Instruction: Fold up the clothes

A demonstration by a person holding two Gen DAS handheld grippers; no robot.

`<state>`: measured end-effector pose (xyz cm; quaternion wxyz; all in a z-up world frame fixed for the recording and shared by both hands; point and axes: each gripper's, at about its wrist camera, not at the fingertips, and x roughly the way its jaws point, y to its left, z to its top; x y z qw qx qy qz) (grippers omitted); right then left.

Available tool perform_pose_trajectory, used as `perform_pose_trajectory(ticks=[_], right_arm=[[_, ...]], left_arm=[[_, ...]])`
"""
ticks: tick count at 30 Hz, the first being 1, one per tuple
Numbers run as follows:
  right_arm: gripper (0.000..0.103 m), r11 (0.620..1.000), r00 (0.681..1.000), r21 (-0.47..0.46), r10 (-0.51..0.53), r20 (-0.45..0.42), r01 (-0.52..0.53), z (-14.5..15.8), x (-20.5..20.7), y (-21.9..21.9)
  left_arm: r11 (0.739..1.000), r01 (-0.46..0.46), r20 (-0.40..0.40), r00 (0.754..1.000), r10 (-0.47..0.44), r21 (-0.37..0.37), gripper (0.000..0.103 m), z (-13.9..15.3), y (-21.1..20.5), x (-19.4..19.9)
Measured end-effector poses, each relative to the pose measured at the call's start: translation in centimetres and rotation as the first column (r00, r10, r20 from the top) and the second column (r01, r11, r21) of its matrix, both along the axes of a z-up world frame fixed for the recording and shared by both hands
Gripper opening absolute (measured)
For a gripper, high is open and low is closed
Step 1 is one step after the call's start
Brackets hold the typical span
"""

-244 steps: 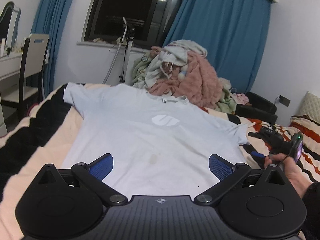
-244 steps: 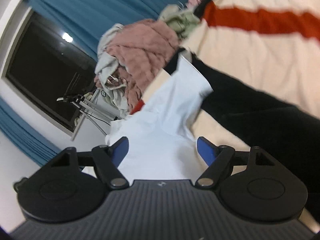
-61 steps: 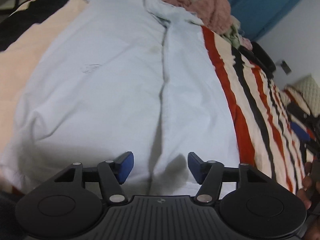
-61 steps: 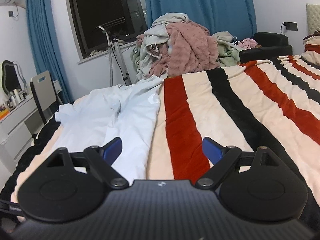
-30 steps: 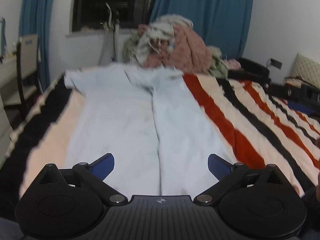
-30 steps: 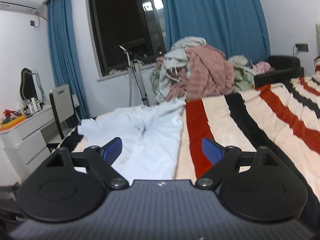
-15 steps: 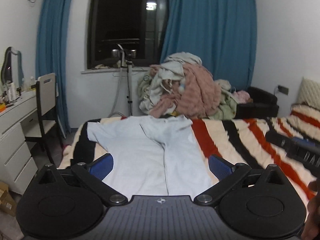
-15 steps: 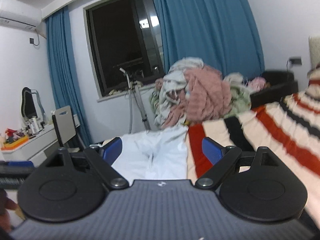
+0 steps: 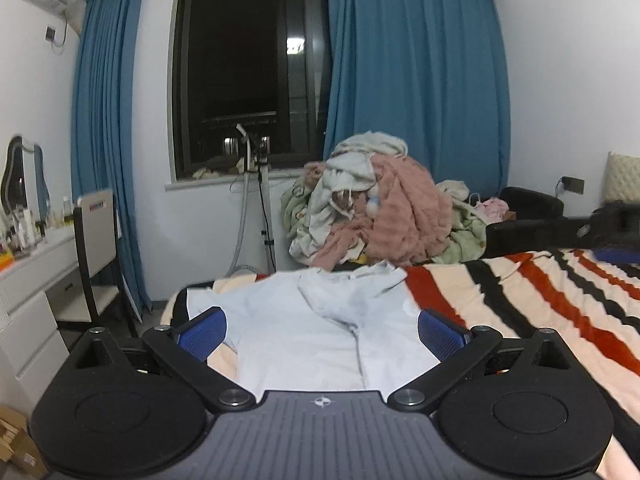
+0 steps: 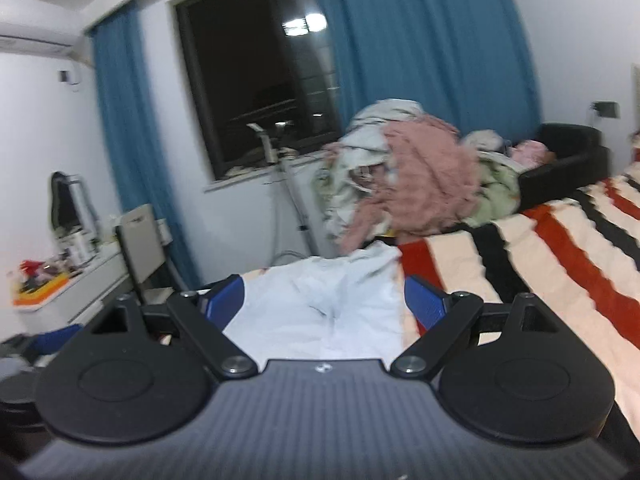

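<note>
Left wrist: left gripper (image 9: 322,334) fingers spread wide, empty, above the pale blue shirt (image 9: 320,332) lying half-folded on the striped bed (image 9: 540,304); right wrist: right gripper (image 10: 323,300) likewise wide apart, nothing held, shirt (image 10: 332,296) below.

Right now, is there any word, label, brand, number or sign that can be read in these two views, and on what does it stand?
No text can be read.
Left gripper body: a small round emblem, no letters.
Right gripper body: the same emblem, blurred.
Chair backrest: a small label, too small to read.
Black device at the right edge: a round mark, too blurred.
Shirt: no print visible.
</note>
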<state>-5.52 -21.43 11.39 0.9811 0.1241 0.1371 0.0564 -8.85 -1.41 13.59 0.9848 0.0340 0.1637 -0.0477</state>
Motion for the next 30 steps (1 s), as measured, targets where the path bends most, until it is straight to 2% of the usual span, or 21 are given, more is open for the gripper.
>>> perform_pose_trajectory(ticks=[4,6,8,10,12,17,19,22,24,25,27,28,30], right_arm=[[0.088,1.000,0.999,-0.003,0.030,-0.039,-0.030,-1.6,4.0,0.2],[0.088,0.998,0.996,0.002,0.065,-0.056,-0.065,-2.5,6.3,0.5],[0.087,0.992,0.992,-0.042,0.121,-0.044,-0.123,-3.5,9.0,1.9],[0.088,0.982,0.984,-0.075,0.167,-0.065,-0.172,-4.8,12.7,4.0],[0.082,0.969,0.972,-0.099,0.215,-0.095,-0.224,-6.2,16.8,6.0],[0.081,0.925,0.923,-0.104,0.344,-0.174,-0.365,-10.5,27.7,12.7],[0.081,0.900,0.894,-0.085,0.406,-0.191,-0.427,-12.4,31.4,15.8],[0.081,0.841,0.830,-0.080,0.507,-0.234,-0.536,-15.5,36.2,21.6],[0.078,0.796,0.778,-0.087,0.553,-0.297,-0.599,-17.6,39.1,25.7],[0.077,0.783,0.763,-0.098,0.558,-0.326,-0.614,-18.7,40.3,27.5],[0.077,0.764,0.758,-0.159,0.547,-0.355,-0.625,-20.5,42.1,30.9],[0.077,0.745,0.766,-0.227,0.540,-0.349,-0.628,-21.2,42.5,32.5],[0.077,0.716,0.806,-0.371,0.508,-0.304,-0.591,-22.2,43.1,34.9]], left_arm=[[0.998,0.011,-0.104,0.994,-0.016,-0.054,0.103,-3.1,1.3,3.9],[0.993,0.027,-0.163,0.986,-0.046,-0.115,0.103,-4.3,2.6,4.9],[0.988,0.030,-0.183,0.981,-0.058,-0.154,0.103,-5.0,4.7,5.7],[0.990,0.000,-0.168,0.985,-0.024,-0.140,0.103,-6.0,6.5,6.3],[0.991,-0.038,-0.178,0.984,0.015,-0.129,0.103,-7.6,8.3,7.6],[0.961,-0.149,-0.203,0.974,0.102,-0.232,0.103,-11.3,13.5,11.5],[0.937,-0.203,-0.201,0.968,0.149,-0.286,0.103,-12.6,15.7,13.1],[0.884,-0.269,-0.225,0.955,0.193,-0.383,0.103,-14.7,19.5,15.0],[0.824,-0.321,-0.247,0.942,0.228,-0.466,0.103,-16.0,22.1,15.9],[0.793,-0.346,-0.264,0.934,0.241,-0.502,0.103,-16.7,23.3,16.4],[0.741,-0.367,-0.284,0.927,0.243,-0.562,0.103,-17.7,25.0,17.2],[0.730,-0.381,-0.286,0.923,0.259,-0.567,0.103,-18.1,25.4,17.5],[0.708,-0.408,-0.289,0.912,0.290,-0.577,0.103,-18.8,26.4,18.1]])
